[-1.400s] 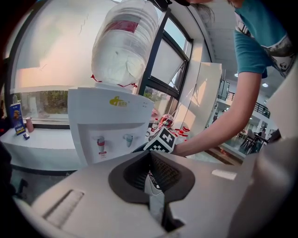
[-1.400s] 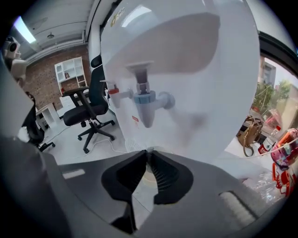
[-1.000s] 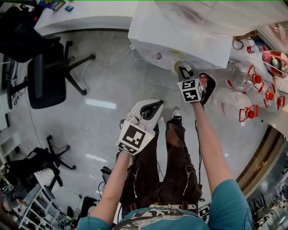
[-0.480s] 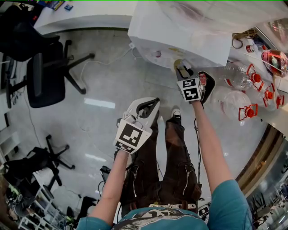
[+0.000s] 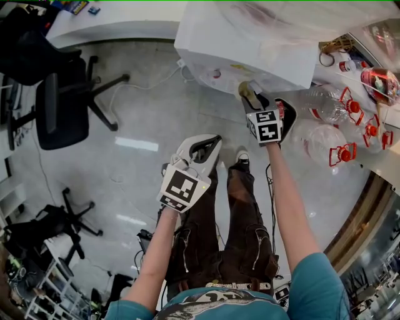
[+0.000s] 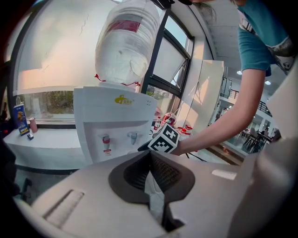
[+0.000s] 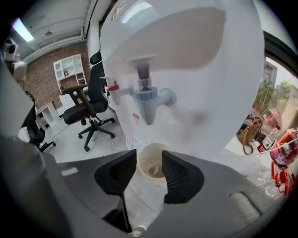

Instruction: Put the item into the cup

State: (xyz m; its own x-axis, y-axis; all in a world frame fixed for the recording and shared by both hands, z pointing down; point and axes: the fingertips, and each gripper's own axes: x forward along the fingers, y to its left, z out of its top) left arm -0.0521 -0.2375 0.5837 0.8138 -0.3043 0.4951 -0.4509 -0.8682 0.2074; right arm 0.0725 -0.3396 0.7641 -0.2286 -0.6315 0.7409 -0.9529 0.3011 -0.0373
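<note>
Cup [image 7: 151,160], pale and paper-like, stands at the foot of a white water dispenser [image 7: 186,56], right under its blue tap [image 7: 149,100]. In the head view that spot lies at about 1 o'clock from the middle. A small pale item [image 7: 153,170] lies in the bottom of the cup. The right gripper [image 7: 149,152] points down at it with its jaws spread wide, having just been opening. The cup shows between the two pads, and they do not squeeze it. Whether a pad brushes the rim I cannot tell. The left gripper [image 6: 150,158] hangs at the middle of the head view, above the person's legs, with its jaws drawn together on nothing.

A glossy grey floor [image 5: 156,119] fills most of the head view. A white counter [image 5: 112,19] runs along at 11 o'clock, and black office chairs [image 5: 59,106] stand at 9 to 10 o'clock and at 8 o'clock. Clear jugs with red handles [image 5: 340,153] lie heaped at 3 o'clock. In the right gripper view a brick wall [image 7: 51,69] with a white shelf unit [image 7: 70,67] stands at 10 o'clock. In the left gripper view tall windows [image 6: 172,56] rise at 1 o'clock.

By count there is one cup with one item in it. One dispenser carries one large upturned bottle [image 6: 125,42] and two taps, one blue and one red [image 7: 114,88]. There are two grippers and two chairs plainly seen. The jugs overlap too much to count.
</note>
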